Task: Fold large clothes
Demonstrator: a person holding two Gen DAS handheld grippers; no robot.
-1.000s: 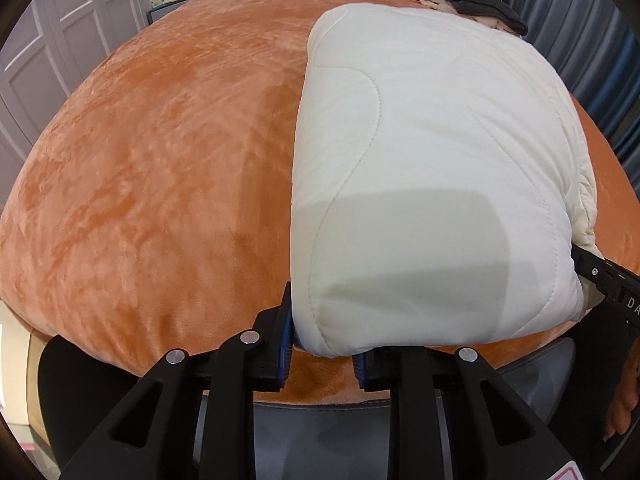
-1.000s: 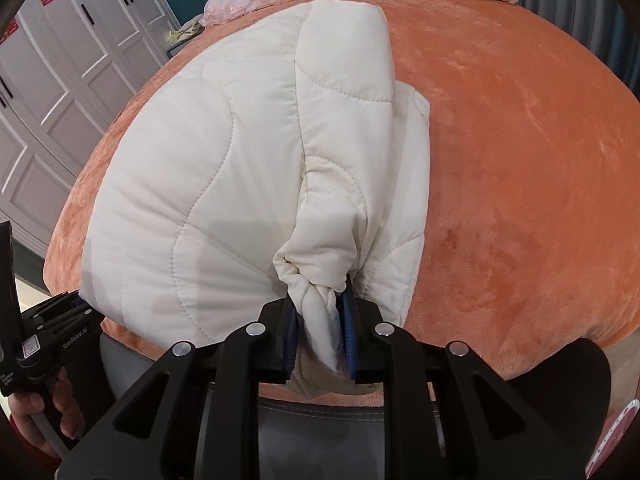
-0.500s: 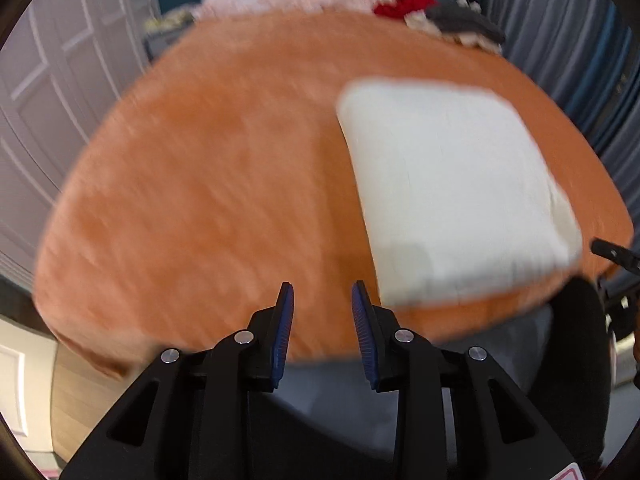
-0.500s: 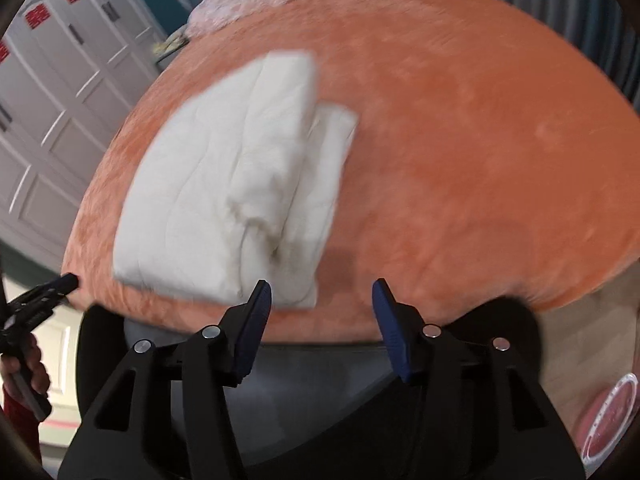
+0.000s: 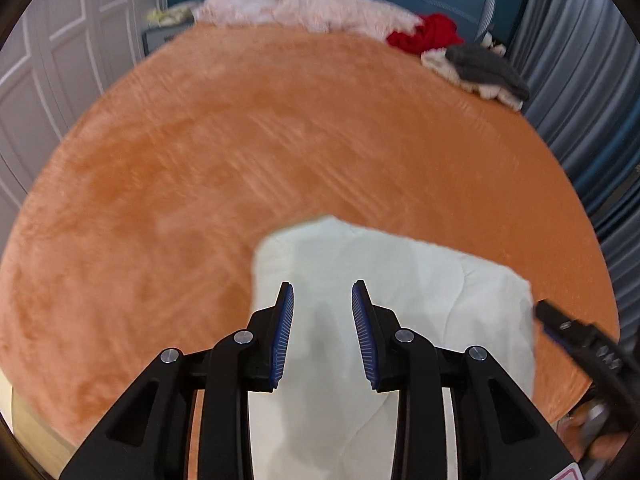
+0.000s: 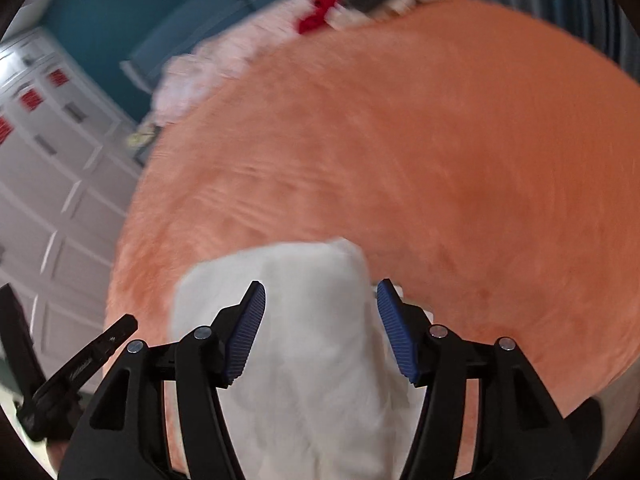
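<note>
A folded cream quilted jacket lies on the orange plush bed cover, near its front edge. My left gripper hovers above the jacket's left part, open, with nothing pinched between its blue pads. In the right wrist view the same jacket shows as a thick roll under my right gripper. That gripper's jaws are opening, wide apart and clear of the cloth. Each gripper shows at the edge of the other's view: the right gripper and the left gripper.
Loose clothes are heaped along the bed's far edge: a pink fluffy piece, a red one, and grey and cream ones. White cupboard doors stand at the left, a blue-grey curtain at the right.
Both grippers let go of the jacket's near edge and opened. They rose and pulled back, then swung over it. The right wrist rolled. The jacket stays folded on the bed.
</note>
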